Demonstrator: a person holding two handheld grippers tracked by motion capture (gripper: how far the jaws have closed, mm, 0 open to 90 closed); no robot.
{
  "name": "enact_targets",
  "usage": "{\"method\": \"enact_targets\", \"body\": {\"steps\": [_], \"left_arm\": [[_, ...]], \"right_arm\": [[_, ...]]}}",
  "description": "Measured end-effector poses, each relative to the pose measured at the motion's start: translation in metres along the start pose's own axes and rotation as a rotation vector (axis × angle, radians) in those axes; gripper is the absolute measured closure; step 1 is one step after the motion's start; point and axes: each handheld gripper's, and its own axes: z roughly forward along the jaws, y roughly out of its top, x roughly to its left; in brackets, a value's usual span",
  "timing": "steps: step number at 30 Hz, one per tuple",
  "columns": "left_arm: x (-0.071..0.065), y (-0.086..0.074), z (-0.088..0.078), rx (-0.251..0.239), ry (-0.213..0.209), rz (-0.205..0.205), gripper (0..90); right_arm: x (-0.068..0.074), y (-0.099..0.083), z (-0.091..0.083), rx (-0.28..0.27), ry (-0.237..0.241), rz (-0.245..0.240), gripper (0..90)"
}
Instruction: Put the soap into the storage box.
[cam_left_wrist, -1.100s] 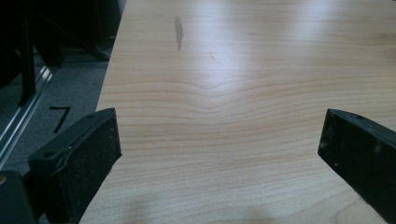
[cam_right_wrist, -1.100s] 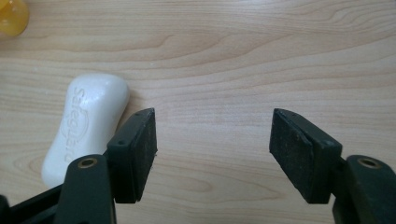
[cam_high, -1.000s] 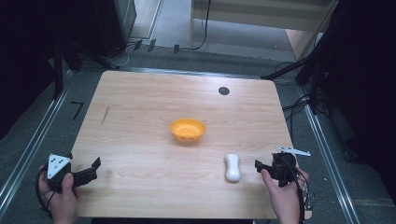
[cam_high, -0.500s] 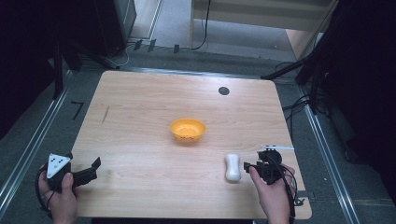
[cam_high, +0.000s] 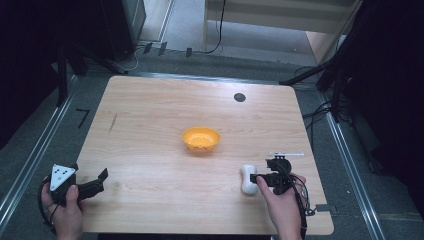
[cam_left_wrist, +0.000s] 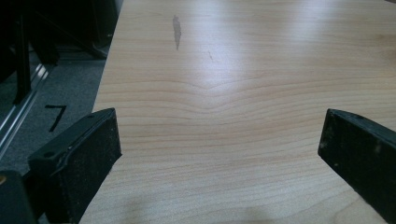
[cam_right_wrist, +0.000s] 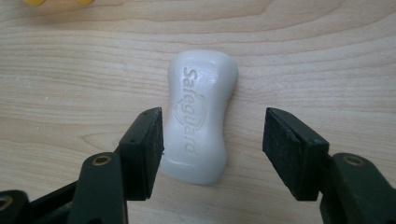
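Now the white soap bar (cam_right_wrist: 200, 116) lies between the right tongs (cam_right_wrist: 212, 144), just opening, one pad touching.

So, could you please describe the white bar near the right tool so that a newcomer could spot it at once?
Start at the wooden table and find the orange bowl at its middle. Toward the near right corner lies the soap bar, flat between the open jaws of the right tool. It is the one white, waisted thing there, with "Safeguard" moulded into its top.
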Motion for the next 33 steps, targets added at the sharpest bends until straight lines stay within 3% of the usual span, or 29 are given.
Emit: {"method": "enact_targets", "body": {"steps": [15,33], "left_arm": [[0.001,0.000,0.000,0.004,-0.010,-0.011,0.0],[0.001,0.000,0.001,0.003,-0.013,-0.010,0.0]], "right_arm": [[0.021,0.009,0.024,0.057,-0.034,-0.024,40.2],[0.025,0.011,0.050,0.120,-0.107,-0.043,45.1]]}}
